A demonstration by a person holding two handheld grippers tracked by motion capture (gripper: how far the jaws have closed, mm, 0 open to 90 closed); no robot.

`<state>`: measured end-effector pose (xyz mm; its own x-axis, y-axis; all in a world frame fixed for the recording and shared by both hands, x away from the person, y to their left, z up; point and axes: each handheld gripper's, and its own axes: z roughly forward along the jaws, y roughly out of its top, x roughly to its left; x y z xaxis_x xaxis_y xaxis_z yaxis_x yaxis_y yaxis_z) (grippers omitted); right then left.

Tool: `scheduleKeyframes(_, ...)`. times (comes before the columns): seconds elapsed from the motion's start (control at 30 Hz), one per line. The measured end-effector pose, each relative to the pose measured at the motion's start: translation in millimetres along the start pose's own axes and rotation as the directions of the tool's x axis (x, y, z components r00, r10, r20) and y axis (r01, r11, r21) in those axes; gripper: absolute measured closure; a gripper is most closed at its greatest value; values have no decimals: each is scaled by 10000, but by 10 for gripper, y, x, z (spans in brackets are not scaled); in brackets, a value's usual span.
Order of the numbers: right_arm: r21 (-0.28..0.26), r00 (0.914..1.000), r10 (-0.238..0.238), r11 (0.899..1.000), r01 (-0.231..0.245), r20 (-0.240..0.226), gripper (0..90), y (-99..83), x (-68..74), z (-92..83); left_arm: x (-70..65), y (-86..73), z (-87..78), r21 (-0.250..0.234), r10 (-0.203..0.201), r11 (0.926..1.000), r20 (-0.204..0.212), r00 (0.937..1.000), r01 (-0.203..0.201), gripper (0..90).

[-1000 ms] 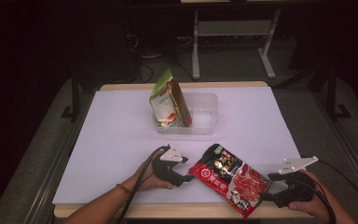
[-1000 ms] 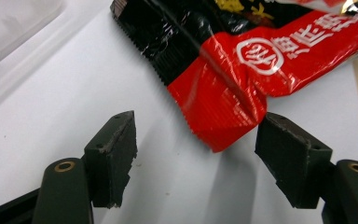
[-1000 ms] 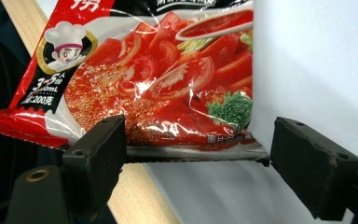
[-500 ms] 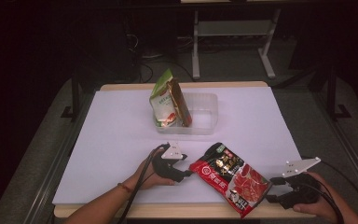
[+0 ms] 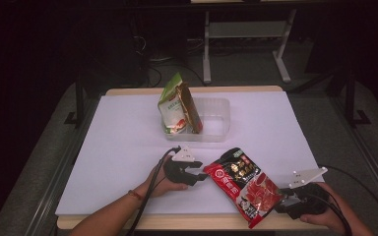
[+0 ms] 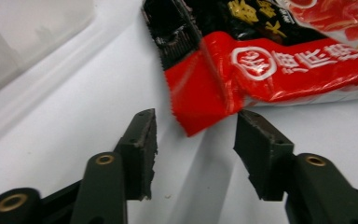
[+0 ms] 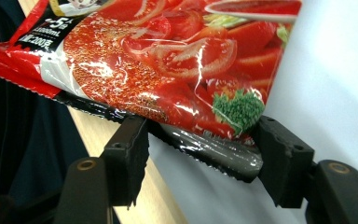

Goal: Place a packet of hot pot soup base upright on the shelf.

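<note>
Left gripper point(image 6: 193, 149): jaws closing, still apart; pouch point(image 5: 243, 183) corner just ahead, could slip past.
Right gripper point(image 7: 200, 158): jaws closing, straddling pouch's end seam without pinching; thin film could slide free.

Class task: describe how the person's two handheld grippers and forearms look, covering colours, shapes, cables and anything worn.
Both the left gripper and the right gripper have black bodies, each topped with a pale grey three-cornered plate. Each has two blocky black jaws with ridged pads and brass-coloured pivot pins. A black cable trails from each. The forearms are bare, without sleeves; a reddish band circles the left wrist.
</note>
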<state>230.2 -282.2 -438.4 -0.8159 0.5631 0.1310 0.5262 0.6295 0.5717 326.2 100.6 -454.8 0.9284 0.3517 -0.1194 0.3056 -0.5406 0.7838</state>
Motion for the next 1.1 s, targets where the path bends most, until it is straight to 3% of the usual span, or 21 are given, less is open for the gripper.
scheduleKeyframes(0.1,-77,9999,-69,9999,70,81,396,27,14,28,-3,29,20,0,-14,10000,42,10000,14,469)
scheduleKeyframes(0.3,-342,9997,-188,9992,194,166,410,66,33,85,0,69,74,115,-97,9999,835,9965,87,401)
scheduleKeyframes(0.33,-382,9997,-163,9991,170,183,412,69,35,93,11,82,72,-28,-308,9995,995,9946,312,382)
scheduleKeyframes(0.37,-420,9996,-186,9989,195,215,413,73,39,98,27,95,66,-252,-581,9977,1403,9884,623,361)
scheduleKeyframes(0.5,-524,9989,-306,9981,324,344,415,88,44,118,57,149,75,-467,-1216,9898,2120,9697,1343,265)
scheduleKeyframes(0.6,-604,9987,-327,9976,350,399,416,92,51,125,70,124,120,-174,-1566,9863,2172,9635,1643,249)
scheduleKeyframes(0.7,-703,9984,-378,9967,407,415,417,97,51,145,61,100,198,207,-1843,9827,1962,9631,1838,225)
scheduleKeyframes(0.83,-741,9981,-381,9964,416,481,418,107,60,158,42,140,232,167,-2172,9757,2104,9532,2186,199)
scheduleKeyframes(0.9,-815,9981,-378,9958,417,494,419,108,62,167,28,160,246,119,-2244,9740,1830,9572,2261,215)
scheduleKeyframes(1.1,-973,9975,-408,9942,463,574,421,126,73,196,51,161,208,-454,-2577,9625,1555,9536,2675,283)
